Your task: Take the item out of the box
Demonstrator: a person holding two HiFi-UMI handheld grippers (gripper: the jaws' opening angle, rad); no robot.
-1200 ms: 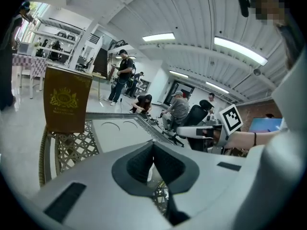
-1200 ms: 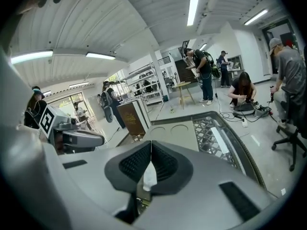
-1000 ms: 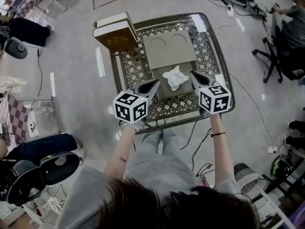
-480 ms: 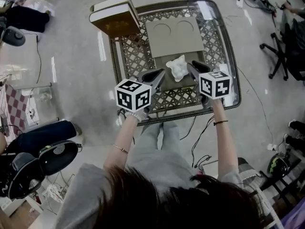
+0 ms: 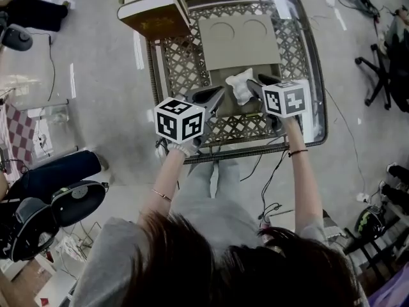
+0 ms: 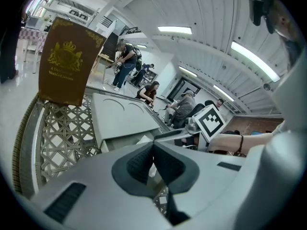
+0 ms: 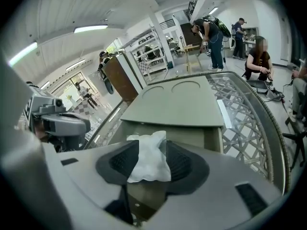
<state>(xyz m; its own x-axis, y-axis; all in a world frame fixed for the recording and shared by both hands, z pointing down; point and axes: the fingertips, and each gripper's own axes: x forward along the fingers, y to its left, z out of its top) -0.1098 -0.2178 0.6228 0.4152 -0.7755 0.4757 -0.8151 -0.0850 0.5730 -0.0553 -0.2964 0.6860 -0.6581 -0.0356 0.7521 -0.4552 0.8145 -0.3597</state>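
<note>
A person's right hand-held gripper [image 5: 254,83] [image 7: 149,150] is opening over the near end of a flat grey box [image 5: 236,43] [image 7: 177,107] on a glass-topped lattice desk [image 5: 179,69]. A crumpled white item [image 5: 238,85] [image 7: 147,163], soft like cloth or tissue, stands between its ribbed pads [image 7: 181,163]. The item lies against the left pad, while a narrow gap shows beside the right one. Whether it rests on the box or hangs free cannot be told. It sits at the box's open front, below a raised lid stamped with two circles.

The left hand-held gripper [image 5: 220,93] [image 6: 153,147] is closed, tips together with nothing between them. It hovers just beside the item at the same end of the box [image 6: 120,114].

A brown book-shaped case [image 5: 153,11] [image 6: 67,61] with a gold crest stands upright at the far left corner of the desk. Several people [image 7: 259,56] sit and stand in the workshop beyond.
</note>
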